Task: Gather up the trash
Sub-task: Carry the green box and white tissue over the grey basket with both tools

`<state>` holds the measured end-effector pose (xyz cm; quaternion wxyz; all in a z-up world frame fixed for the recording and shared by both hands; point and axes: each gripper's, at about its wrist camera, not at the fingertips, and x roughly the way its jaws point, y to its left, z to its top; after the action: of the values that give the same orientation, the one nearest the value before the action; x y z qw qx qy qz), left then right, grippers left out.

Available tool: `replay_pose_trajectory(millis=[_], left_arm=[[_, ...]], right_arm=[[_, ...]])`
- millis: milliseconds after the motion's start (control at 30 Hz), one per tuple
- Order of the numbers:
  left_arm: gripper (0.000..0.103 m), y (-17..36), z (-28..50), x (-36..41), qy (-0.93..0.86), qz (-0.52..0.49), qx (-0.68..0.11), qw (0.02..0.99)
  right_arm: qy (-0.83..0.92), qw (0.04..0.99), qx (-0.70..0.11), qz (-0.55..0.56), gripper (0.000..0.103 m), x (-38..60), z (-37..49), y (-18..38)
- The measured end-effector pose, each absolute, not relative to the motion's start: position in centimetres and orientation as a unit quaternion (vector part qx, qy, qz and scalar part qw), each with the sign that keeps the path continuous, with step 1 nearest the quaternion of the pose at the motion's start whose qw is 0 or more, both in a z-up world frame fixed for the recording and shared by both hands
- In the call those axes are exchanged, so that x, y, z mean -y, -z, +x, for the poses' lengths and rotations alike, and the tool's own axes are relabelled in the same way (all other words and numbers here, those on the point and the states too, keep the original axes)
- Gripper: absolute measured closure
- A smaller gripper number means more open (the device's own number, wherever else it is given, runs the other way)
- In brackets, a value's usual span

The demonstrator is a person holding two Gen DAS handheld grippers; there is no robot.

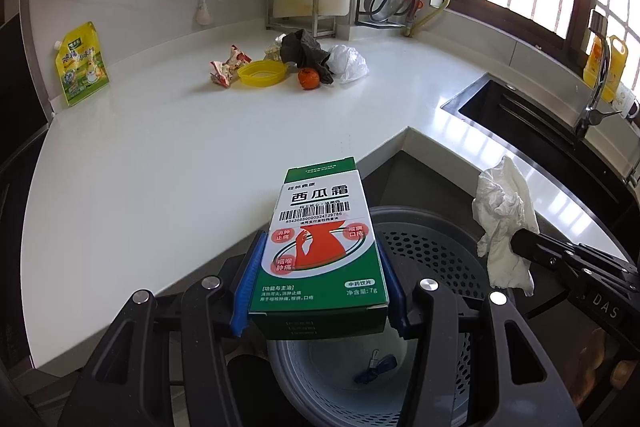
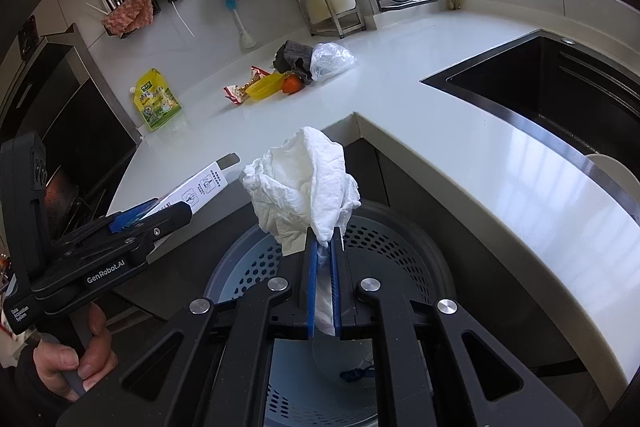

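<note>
Trash bin [image 1: 432, 251] lies beneath both down-tilted claws: left [image 1: 318, 291] clamps carton [image 1: 320, 243], right [image 2: 325, 267] pinches tissue [image 2: 304, 183].

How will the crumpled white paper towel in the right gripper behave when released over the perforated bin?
The crumpled white paper towel looks floppy: it sags beyond the right gripper. Probably very light, so it may drift or cling to the blue pads rather than drop straight into the perforated bin.

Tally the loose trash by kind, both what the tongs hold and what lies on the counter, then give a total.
Cardboard box, in the left tongs: 1
Crumpled paper towel, in the right tongs: 1
Snack wrapper: 1
Yellow lid: 1
Orange fruit: 1
Dark cloth: 1
Clear plastic bag: 1
Total: 7
</note>
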<state>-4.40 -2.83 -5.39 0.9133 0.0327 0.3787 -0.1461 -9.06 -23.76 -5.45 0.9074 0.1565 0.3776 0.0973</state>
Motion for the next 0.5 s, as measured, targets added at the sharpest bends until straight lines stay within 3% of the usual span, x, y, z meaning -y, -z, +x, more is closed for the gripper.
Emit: replay_pose_trajectory(millis=[500], left_arm=[[0.052,7.6,-7.4,4.8,0.156,0.036,-0.402,0.901]], right_arm=[[-0.097,0.898,-0.396,0.162,0.097,24.1,-11.8,7.8]])
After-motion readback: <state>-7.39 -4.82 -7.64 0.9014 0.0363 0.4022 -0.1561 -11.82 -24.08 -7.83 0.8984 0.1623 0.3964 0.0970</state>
